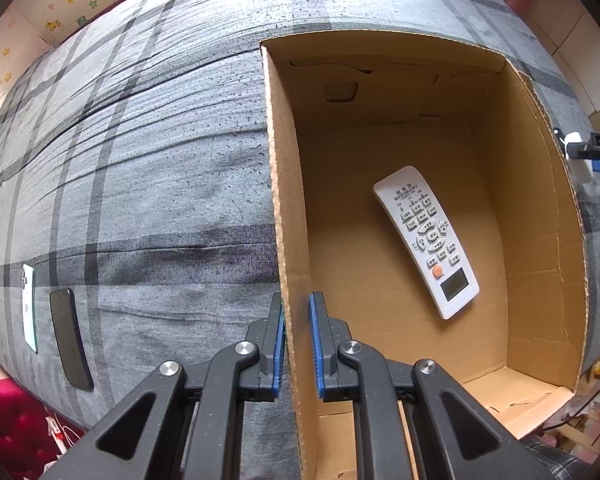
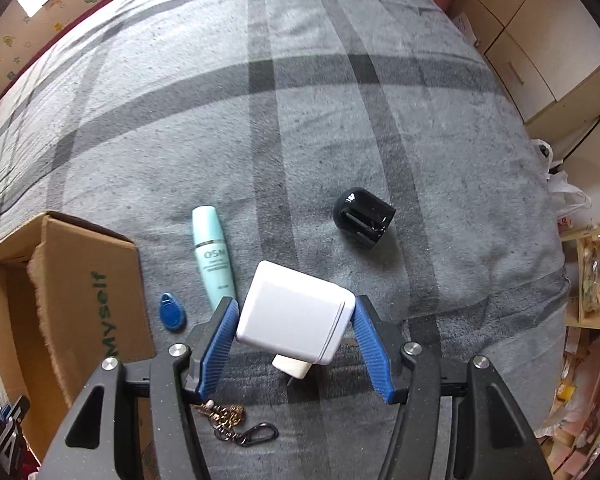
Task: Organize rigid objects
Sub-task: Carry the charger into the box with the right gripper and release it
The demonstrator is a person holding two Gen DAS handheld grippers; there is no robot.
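An open cardboard box (image 1: 540,208) lies on a grey plaid bed, with a white remote control (image 1: 426,240) on its floor. My left gripper (image 1: 297,312) is shut on the box's left wall (image 1: 288,216), one pad on each side. In the right wrist view my right gripper (image 2: 294,320) is shut on a white charger block (image 2: 296,312) and holds it above the bed, right of the box (image 2: 88,300). A mint bottle (image 2: 214,256), a blue key fob (image 2: 172,314), a black cap-like object (image 2: 364,216) and a key chain (image 2: 236,424) lie on the bed.
Two phones, one white (image 1: 29,306) and one black (image 1: 70,338), lie on the bed at the left in the left wrist view. The right gripper's tip with the charger (image 1: 580,148) shows past the box's right wall. Cupboards (image 2: 532,52) and shelves (image 2: 588,280) stand right of the bed.
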